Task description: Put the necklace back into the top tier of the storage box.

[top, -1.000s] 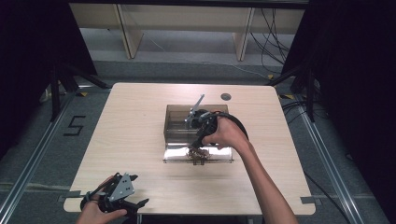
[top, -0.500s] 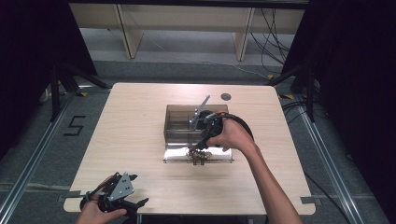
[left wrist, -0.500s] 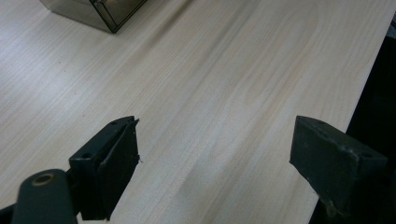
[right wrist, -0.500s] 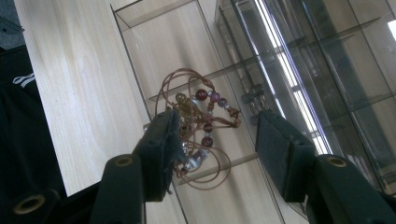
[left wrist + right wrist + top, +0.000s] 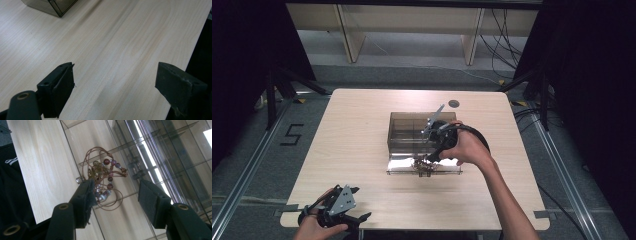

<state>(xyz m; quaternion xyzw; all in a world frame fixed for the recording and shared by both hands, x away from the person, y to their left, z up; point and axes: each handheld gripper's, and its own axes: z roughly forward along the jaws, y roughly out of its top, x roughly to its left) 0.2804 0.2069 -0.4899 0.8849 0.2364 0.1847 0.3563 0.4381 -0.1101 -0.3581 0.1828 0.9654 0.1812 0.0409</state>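
Since a second ago the right gripper (image 5: 431, 159) has drawn slightly back toward the tray's near edge — jaws open, holding nothing. The beaded necklace (image 5: 103, 178) lies bunched in the clear compartment tray (image 5: 447, 171), just ahead, nearer one jaw. The left gripper (image 5: 343, 214) idles open — well apart.

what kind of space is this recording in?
Likely a lab recording bay: a bare wooden table ringed by dark curtains, floor rails, loose cables. On it, a clear compartment box and beaded jewellery.
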